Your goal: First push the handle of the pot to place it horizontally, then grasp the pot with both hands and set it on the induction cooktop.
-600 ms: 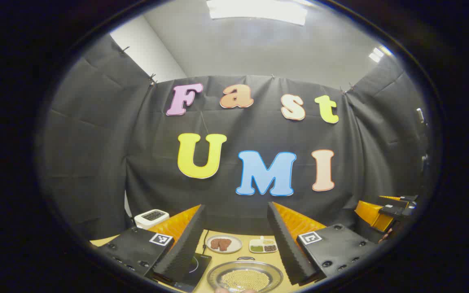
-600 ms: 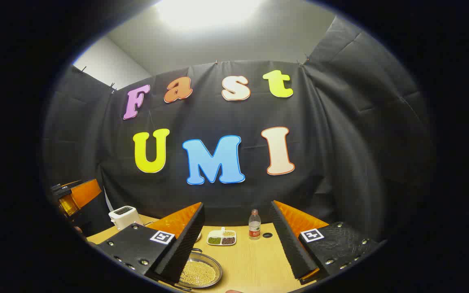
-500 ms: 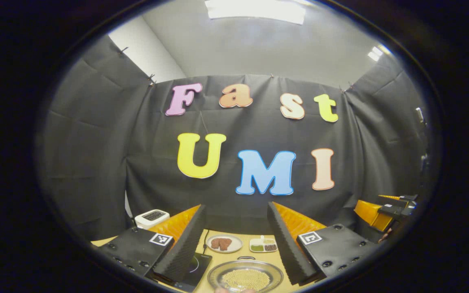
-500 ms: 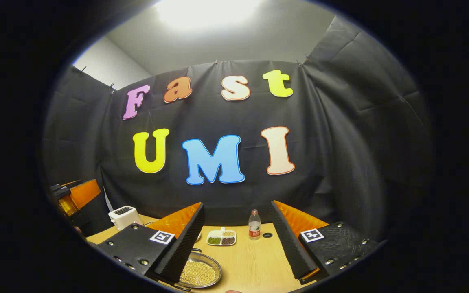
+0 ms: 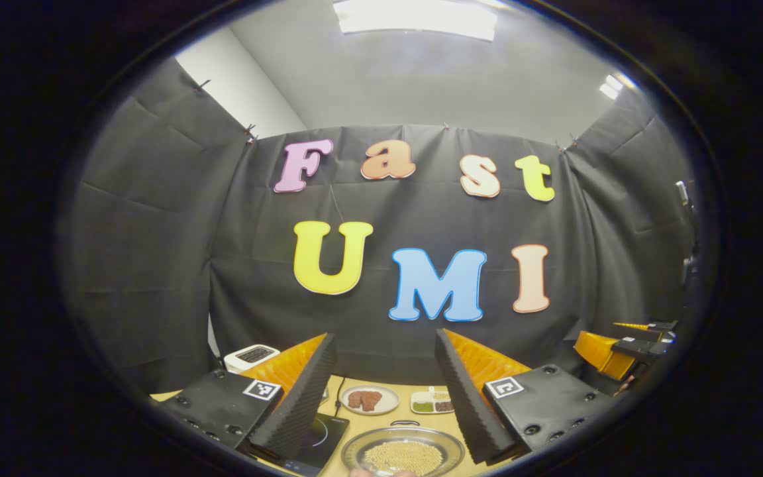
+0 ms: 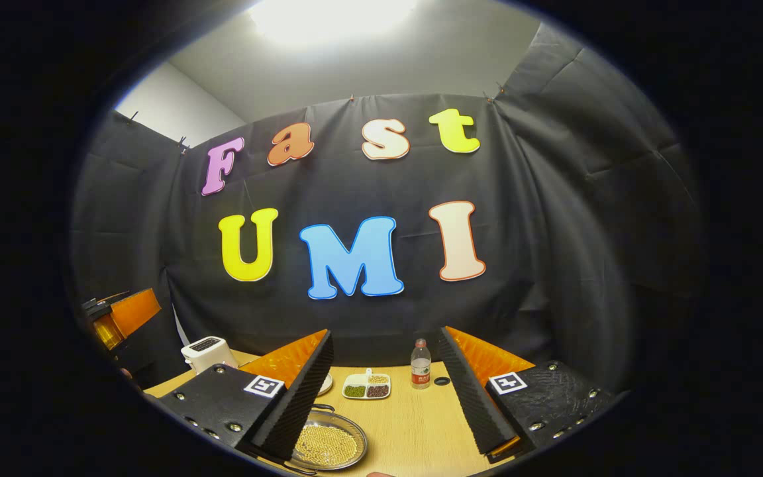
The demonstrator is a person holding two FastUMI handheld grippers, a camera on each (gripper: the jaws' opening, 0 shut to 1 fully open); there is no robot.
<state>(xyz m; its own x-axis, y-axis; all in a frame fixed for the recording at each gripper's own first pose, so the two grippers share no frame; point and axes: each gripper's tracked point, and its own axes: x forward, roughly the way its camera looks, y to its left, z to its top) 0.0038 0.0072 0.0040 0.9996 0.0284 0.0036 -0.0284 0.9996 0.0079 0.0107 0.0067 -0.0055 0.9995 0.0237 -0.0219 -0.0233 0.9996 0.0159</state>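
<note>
**Both grippers tilted slightly, fingers spread above the pot**

Since the earlier frames both cameras have shifted a little: in the left gripper view the plates sit a bit higher and the wall has slid down, and in the right gripper view the table objects have moved slightly to the right.

In the left gripper view the left gripper (image 5: 385, 397) has its two fingers spread wide apart and they hold nothing. Between them, low at the edge, lies the pot (image 5: 403, 454), a shallow metal pan filled with small yellow grains; a small handle (image 5: 400, 422) shows at its far rim. Just to its left is the black induction cooktop (image 5: 318, 437), partly hidden behind the left finger. Farther back on the wooden table (image 5: 401, 414) are a plate of brown food (image 5: 369, 399) and a divided dish (image 5: 432, 401). A white toaster (image 5: 249, 356) stands at the far left.

In the right gripper view the right gripper (image 6: 385, 394) is also wide open and empty. The pot (image 6: 328, 445) lies beside its left finger, partly covered by it. A water bottle (image 6: 420, 364) stands upright behind, near the divided dish (image 6: 367, 386).
</note>
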